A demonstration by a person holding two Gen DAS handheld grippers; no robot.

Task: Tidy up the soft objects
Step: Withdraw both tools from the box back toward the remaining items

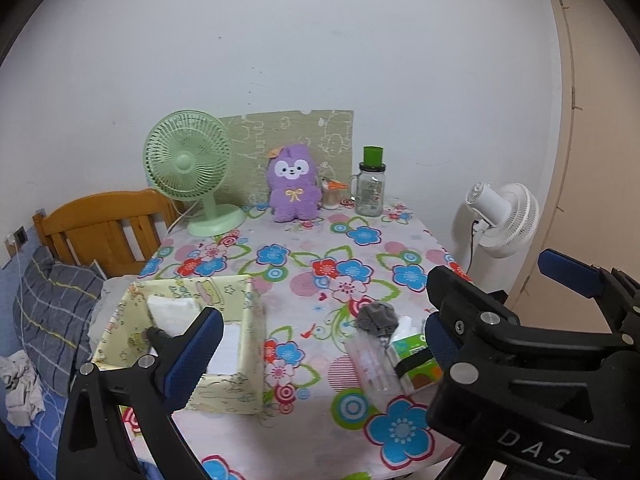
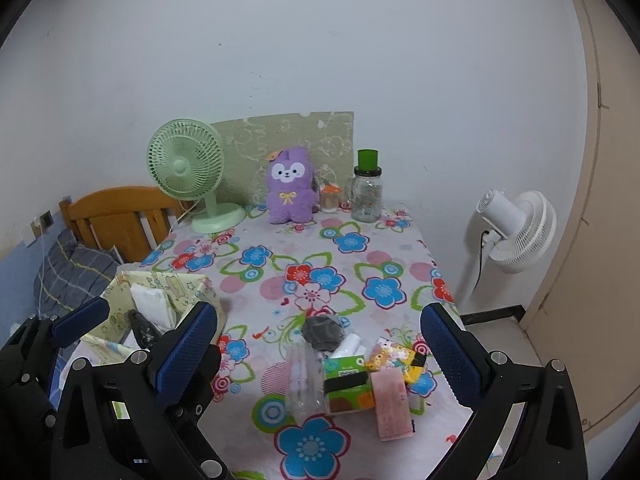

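Right gripper (image 2: 320,364): nearest the lens; blue-padded fingers spread wide, empty, framing the pile of small soft goods near the table's near right edge. Judged lined up this way to take one item next.
Left gripper (image 1: 320,344): likewise wide and empty; its left finger hangs over the box's mouth, its right finger over the pile, so it sits between source and destination.
Soft-goods pile (image 2: 352,376): clustered together, touching and overlapping; seemingly what remains to be sorted.
Green tissue pack (image 2: 346,380): middle of pile, a black band across it.
Pink packet (image 2: 390,404): lies over the green pack's right side, nearest the edge.
Yellow cartoon packet (image 2: 394,358): just right of the green pack.
Clear wrapped packet (image 2: 306,380): left flank of pile.
Grey scrunchie-like piece (image 2: 323,332): far side of pile; exact nature unclear.
Fabric storage box (image 1: 248,344): near left on the table, open-topped, close to the pile for short transfers; white folded items (image 1: 172,312) already inside, suggesting work partly done.
Floral tablecloth (image 1: 320,256): covers table.
Purple plush (image 1: 294,184): upright at the far edge against the wall, flanked by the green desk fan (image 1: 188,168) on the left and the glass jar (image 1: 370,192) on the right; apparently display, not yet handled.
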